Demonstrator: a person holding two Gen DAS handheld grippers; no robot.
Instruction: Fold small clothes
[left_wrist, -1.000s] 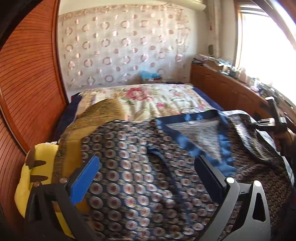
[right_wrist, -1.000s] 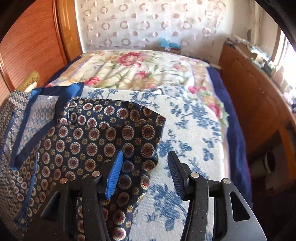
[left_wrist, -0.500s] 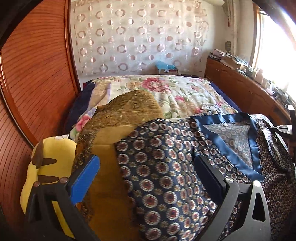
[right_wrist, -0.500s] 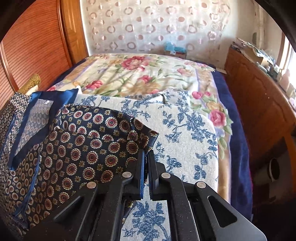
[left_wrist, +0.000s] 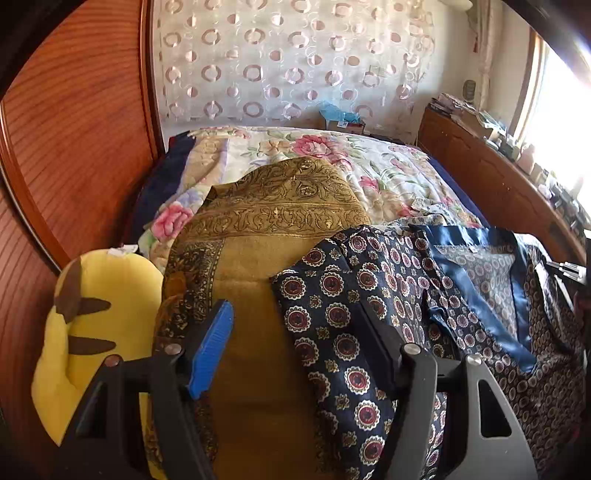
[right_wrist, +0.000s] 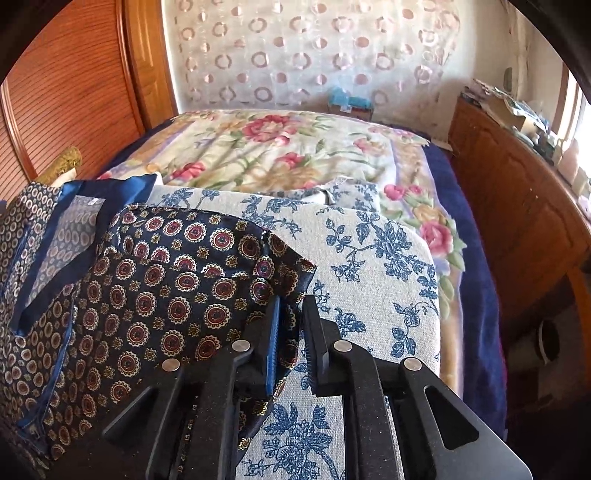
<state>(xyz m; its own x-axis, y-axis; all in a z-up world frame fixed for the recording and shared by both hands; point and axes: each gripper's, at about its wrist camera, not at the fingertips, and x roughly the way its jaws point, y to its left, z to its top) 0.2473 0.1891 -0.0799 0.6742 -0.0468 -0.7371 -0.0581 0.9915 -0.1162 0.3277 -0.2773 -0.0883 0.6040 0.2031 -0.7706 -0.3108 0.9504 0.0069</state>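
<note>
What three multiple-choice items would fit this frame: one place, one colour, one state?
1. In the left wrist view, where is the yellow plush toy?
A. Left of the gold cushion
B. On the wooden sideboard
C. On top of the garment

2. What colour is the satin trim on the navy patterned garment?
A. Red
B. White
C. Blue

3. How is the garment lying?
A. On a hanger
B. Spread over the gold cushion and the blue-flowered cushion
C. Rolled into a ball

Key:
1 A: the toy sits against the gold cushion's left side.
2 C: a shiny blue band edges the neck opening.
3 B: its cloth lies over both cushions.
</note>
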